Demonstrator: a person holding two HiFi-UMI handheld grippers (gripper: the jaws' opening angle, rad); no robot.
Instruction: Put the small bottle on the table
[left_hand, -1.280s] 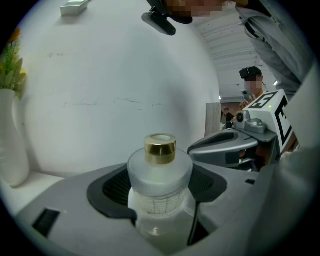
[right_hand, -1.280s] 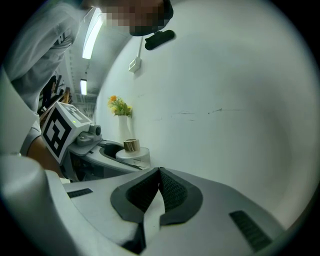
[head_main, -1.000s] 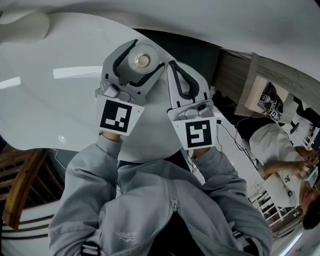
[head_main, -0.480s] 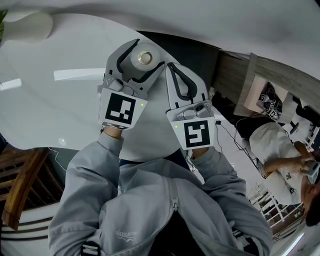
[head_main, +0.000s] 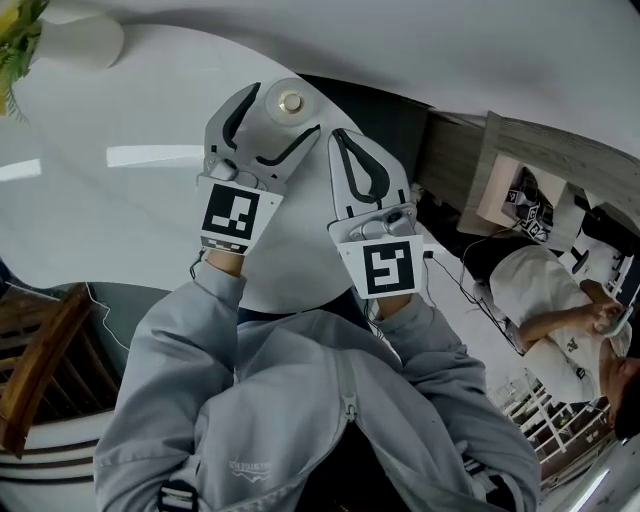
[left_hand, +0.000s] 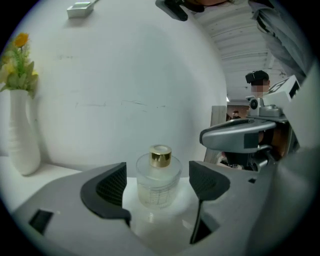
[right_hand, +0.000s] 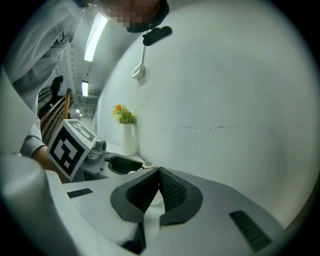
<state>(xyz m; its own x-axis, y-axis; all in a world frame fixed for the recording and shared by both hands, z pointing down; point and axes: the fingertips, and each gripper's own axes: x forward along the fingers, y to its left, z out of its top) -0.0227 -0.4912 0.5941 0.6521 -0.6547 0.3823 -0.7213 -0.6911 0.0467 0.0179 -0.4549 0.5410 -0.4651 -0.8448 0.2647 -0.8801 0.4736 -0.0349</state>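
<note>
As my left tool spreads its jaws, the small bottle stands upright on the white tabletop between them, free of both pads. A second ago the jaws hugged its glass sides; now the left gripper view shows a clear gap on each side of the small bottle, and its gold cap rises above the pads. The left tool is released and grasps nothing.

Compared with a second ago, the bottle sits nearer the jaw tips than the tool's body, so the tool has drawn back from it a little.

My right tool stays just right of the bottle, clenched with its pads pressed together on nothing, as it was before. The right gripper view confirms this: the right tool shows no gap between its pads.

My head has also turned. Far to the bottle's left a white vase shows more fully than before, and its yellow flowers have come into the corner. The left gripper view shows the vase standing upright, well apart from the bottle.
</note>
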